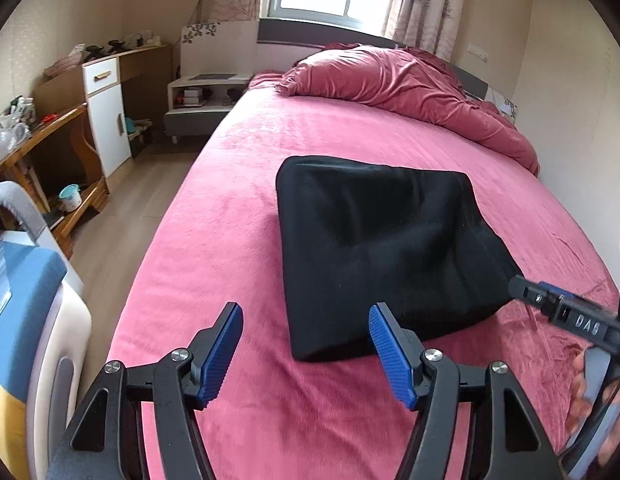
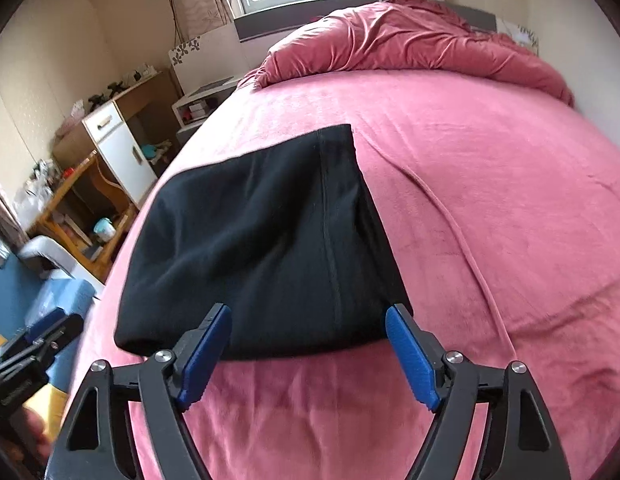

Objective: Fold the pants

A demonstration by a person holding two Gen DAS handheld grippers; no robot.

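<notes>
Left wrist view: the pants [image 1: 385, 252] are seen folded into a compact black bundle lying flat on the pink bed [image 1: 238, 208], roughly in the middle of the mattress. The left gripper [image 1: 306, 318] is held spread wide above the bed, nothing being gripped between its blue-padded fingers [image 1: 222, 356]. The near left corner of the bundle is found just beyond the tip of the right-hand finger, while the left-hand finger is placed over bare sheet, apart from the cloth. At the right edge of this view the right gripper [image 1: 517, 282] is shown reaching in from the side, its tip set at the near right corner of the bundle; contact cannot be told from here.

From the right wrist view, the right gripper [image 2: 308, 314] is likewise seen wide apart and nothing is held. The near folded edge of the pants [image 2: 270, 240] is framed between the two fingers [image 2: 409, 356]: both blue tips are overlapped with that edge, the right-hand one at the near right corner. Whether the pads are touching the fabric or are poised just above it cannot be told. A seam is seen running along the bundle away from the camera.

A crumpled pink duvet [image 1: 405, 80] is heaped at the head of the bed, well apart from the pants.
</notes>
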